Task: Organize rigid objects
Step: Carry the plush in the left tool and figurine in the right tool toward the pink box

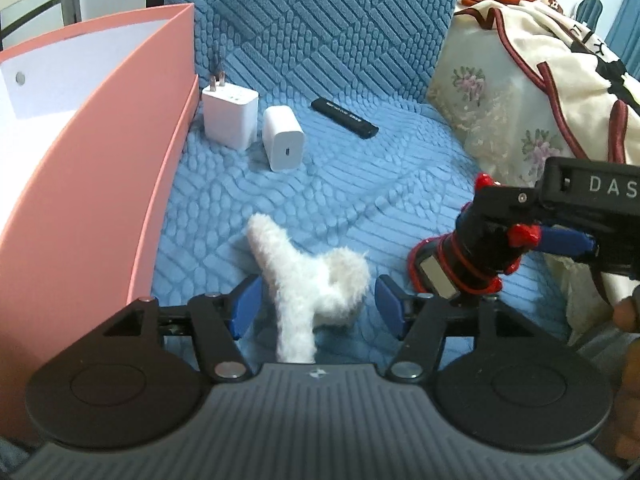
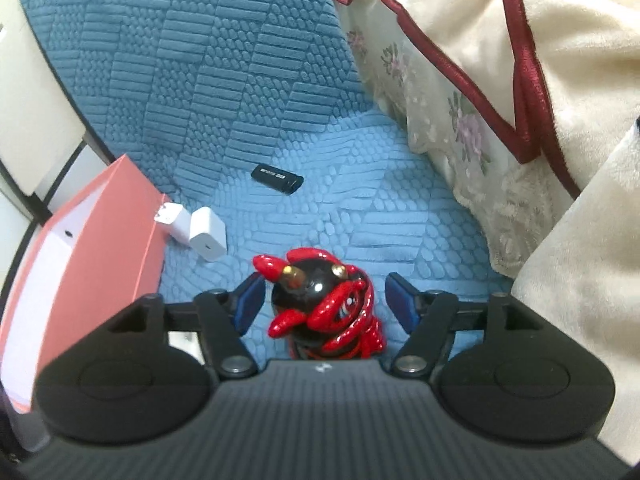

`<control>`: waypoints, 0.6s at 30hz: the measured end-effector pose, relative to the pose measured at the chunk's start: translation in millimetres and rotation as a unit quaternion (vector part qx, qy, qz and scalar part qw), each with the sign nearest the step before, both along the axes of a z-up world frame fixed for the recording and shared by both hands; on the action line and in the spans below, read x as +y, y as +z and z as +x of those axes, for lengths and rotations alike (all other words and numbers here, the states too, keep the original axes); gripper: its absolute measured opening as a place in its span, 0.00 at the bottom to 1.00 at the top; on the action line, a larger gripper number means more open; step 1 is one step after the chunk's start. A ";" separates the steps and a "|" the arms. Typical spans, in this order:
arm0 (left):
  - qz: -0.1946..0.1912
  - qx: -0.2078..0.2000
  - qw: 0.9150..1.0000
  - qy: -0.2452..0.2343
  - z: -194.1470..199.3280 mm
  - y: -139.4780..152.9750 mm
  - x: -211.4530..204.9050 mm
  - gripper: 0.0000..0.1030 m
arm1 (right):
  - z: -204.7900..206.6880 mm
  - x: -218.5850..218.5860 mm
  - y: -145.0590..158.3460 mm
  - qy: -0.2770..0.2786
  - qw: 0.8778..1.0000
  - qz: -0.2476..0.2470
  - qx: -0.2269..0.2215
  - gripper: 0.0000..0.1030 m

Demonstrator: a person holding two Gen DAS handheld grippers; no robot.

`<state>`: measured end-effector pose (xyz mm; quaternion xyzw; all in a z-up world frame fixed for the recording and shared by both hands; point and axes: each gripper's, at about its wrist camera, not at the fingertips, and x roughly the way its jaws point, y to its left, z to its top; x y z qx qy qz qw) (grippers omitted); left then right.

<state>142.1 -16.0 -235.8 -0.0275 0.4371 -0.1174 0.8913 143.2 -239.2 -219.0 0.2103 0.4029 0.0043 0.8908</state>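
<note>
My left gripper (image 1: 316,306) is open, its blue pads either side of a white fluffy plush piece (image 1: 308,276) lying on the blue cushion (image 1: 360,184). My right gripper (image 2: 322,304) is open around a black and red figurine (image 2: 324,304), which also shows in the left wrist view (image 1: 476,248); its pads do not touch it. Two white chargers (image 1: 230,116) (image 1: 282,138) stand beside the pink box (image 1: 100,152). A black USB stick (image 1: 344,117) lies further back. The chargers (image 2: 206,228) and the stick (image 2: 277,178) also show in the right wrist view.
The pink box (image 2: 100,248) stands open at the left edge of the seat. A cream blanket with dark red trim (image 2: 500,92) and a floral lace cloth (image 1: 488,120) pile up on the right. The blue backrest (image 1: 320,20) rises behind.
</note>
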 end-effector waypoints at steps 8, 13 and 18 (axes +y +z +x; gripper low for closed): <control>0.002 -0.004 1.000 -0.009 13.7 -15.7 2.6 0.65 | 10.9 9.3 -9.3 0.009 1.000 -0.020 0.019 0.65; -0.009 -0.006 1.000 -0.011 19.9 -15.5 6.1 0.59 | 14.8 18.4 -8.0 0.026 0.998 -0.049 0.019 0.60; -0.030 -0.006 1.000 -0.007 17.0 -5.3 10.4 0.58 | 8.8 20.0 -3.6 0.033 0.998 -0.058 0.018 0.60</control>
